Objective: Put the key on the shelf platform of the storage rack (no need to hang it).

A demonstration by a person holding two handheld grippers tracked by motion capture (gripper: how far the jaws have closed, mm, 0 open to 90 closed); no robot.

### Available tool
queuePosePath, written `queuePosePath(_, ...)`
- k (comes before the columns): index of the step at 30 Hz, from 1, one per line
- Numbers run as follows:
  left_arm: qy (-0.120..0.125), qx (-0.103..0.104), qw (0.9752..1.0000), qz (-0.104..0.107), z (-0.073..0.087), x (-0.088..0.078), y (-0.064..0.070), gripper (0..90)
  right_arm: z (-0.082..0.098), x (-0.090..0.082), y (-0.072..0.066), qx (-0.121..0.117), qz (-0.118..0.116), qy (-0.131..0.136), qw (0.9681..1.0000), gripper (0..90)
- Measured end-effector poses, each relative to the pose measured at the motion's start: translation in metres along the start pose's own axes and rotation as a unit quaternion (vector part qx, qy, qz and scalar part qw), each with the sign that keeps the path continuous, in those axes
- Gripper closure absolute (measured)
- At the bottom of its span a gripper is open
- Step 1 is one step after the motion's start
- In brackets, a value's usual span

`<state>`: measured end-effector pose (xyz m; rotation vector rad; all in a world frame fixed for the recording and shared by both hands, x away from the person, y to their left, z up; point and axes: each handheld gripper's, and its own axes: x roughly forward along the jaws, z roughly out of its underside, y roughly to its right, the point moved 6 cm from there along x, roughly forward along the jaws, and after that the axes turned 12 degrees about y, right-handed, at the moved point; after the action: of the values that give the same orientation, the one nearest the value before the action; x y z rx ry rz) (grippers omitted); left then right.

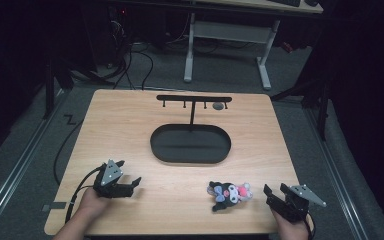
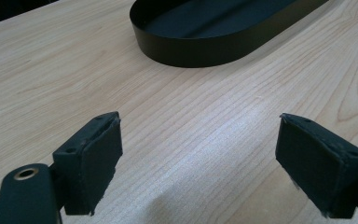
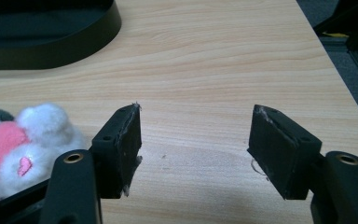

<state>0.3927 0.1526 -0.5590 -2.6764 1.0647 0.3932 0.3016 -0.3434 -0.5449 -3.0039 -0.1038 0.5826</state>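
High view: one light wooden desk (image 1: 130, 130). At frame centre, one black oval metal tray (image 1: 190, 144) carrying a black T-shaped rack with hooks (image 1: 194, 100). One small plush toy, dark with white face, pink and purple patches (image 1: 228, 193), lies at lower right of centre, on bare wood. Left tongs (image 1: 130, 186) at lower left, jaws apart. Right tongs (image 1: 275, 192) at lower right, just beside the toy, jaws apart.

Left gripper view: two black pads spread wide over bare wood; tray at top.

Right gripper view: jaws apart, nothing between; toy's white-and-pink fluff at left edge, outside the jaws.
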Motion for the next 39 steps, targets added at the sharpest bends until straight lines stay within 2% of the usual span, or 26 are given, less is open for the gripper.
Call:
queuePosePath(4, 0.0, 0.001, 1.0, 0.0, 0.0, 0.0, 0.0, 15.4, 0.0, 0.0, -0.003, -0.012, -0.002, 0.0, 0.9999, 34.0)
queuePosePath(14, 0.0, 0.0, 1.0, 0.001, 0.0, -0.001, 0.0, 15.4, 0.0, 0.002, -0.008, -0.015, -0.005, -0.003, 0.9999, 33.9)
queuePosePath(17, 0.0, 0.0, 1.0, 0.001, 0.0, -0.001, 0.0, 15.4, 0.0, 0.001, -0.01, -0.019, -0.008, -0.003, 0.9998, 36.9)
queuePosePath(18, 0.0, 0.0, 1.0, 0.001, 0.0, -0.001, 0.0, 15.4, -0.001, 0.0, -0.012, -0.021, -0.011, -0.004, 0.9997, 39.5)
queuePosePath(20, 0.001, -0.001, 1.0, 0.001, 0.0, 0.0, 0.0, 15.4, -0.003, -0.002, -0.017, -0.021, -0.034, -0.011, 0.9991, 50.5)
queuePosePath(22, 0.001, -0.001, 1.0, 0.001, 0.0, -0.001, 0.0, 15.4, -0.012, -0.008, -0.028, -0.023, -0.062, 0.003, 0.9978, 66.6)
queuePosePath(23, 0.001, -0.001, 1.0, 0.001, 0.0, -0.001, 0.0, 15.4, -0.012, -0.008, -0.028, -0.023, -0.062, 0.003, 0.9978, 66.6)
queuePosePath(24, 0.002, -0.002, 1.0, 0.001, 0.0, 0.0, 0.0, 15.4, -0.014, -0.011, -0.036, -0.027, -0.075, 0.009, 0.9968, 73.9)
queuePosePath(25, 0.002, -0.002, 1.0, 0.001, 0.0, 0.0, 0.0, 15.4, -0.014, -0.011, -0.036, -0.027, -0.075, 0.009, 0.9968, 73.9)
queuePosePath(27, 0.002, -0.002, 1.0, 0.001, 0.0, 0.0, 0.0, 15.4, -0.015, -0.014, -0.048, -0.038, -0.094, 0.01, 0.9949, 84.4)
queuePosePath(28, 0.001, -0.002, 1.0, 0.001, 0.0, 0.0, 0.0, 15.4, -0.015, -0.014, -0.048, -0.038, -0.094, 0.01, 0.9949, 84.4)
queuePosePath(29, 0.002, -0.002, 1.0, 0.001, 0.0, 0.0, 0.0, 15.4, -0.015, -0.018, -0.061, -0.05, -0.127, 0.016, 0.9905, 89.8)
queuePosePath(30, 0.002, -0.002, 1.0, 0.001, 0.0, 0.0, 0.0, 15.4, -0.015, -0.018, -0.061, -0.05, -0.127, 0.016, 0.9905, 89.8)
queuePosePath(31, 0.002, -0.003, 1.0, 0.001, 0.0, 0.0, 0.0, 15.4, -0.015, -0.019, -0.068, -0.055, -0.147, 0.015, 0.9875, 89.8)
queuePosePath(32, 0.002, -0.003, 1.0, 0.001, 0.0, 0.0, 0.0, 15.4, -0.013, -0.021, -0.084, -0.077, -0.192, 0.016, 0.9782, 89.9)
queuePosePath(33, 0.002, -0.003, 1.0, 0.001, 0.0, 0.0, 0.0, 15.4, -0.013, -0.021, -0.084, -0.077, -0.192, 0.016, 0.9782, 89.9)
queuePosePath(34, 0.002, -0.002, 1.0, 0.001, 0.0, 0.0, 0.0, 15.4, -0.01, -0.022, -0.095, -0.095, -0.225, 0.011, 0.9697, 89.9)
queuePosePath(35, 0.002, -0.002, 1.0, 0.001, 0.0, 0.0, 0.0, 15.4, -0.01, -0.022, -0.095, -0.095, -0.225, 0.011, 0.9697, 89.9)
queuePosePath(36, 0.002, -0.003, 1.0, 0.001, -0.001, 0.0, 0.0, 15.4, -0.008, -0.023, -0.099, -0.105, -0.237, 0.007, 0.9658, 89.9)
queuePosePath(37, 0.002, -0.003, 1.0, 0.001, -0.001, 0.0, 0.0, 15.4, -0.002, -0.022, -0.108, -0.117, -0.254, -0.009, 0.96, 89.9)
queuePosePath(39, 0.002, -0.003, 1.0, 0.001, -0.001, 0.0, 0.0, 15.4, 0.006, -0.019, -0.114, -0.132, -0.265, -0.029, 0.9547, 89.9)
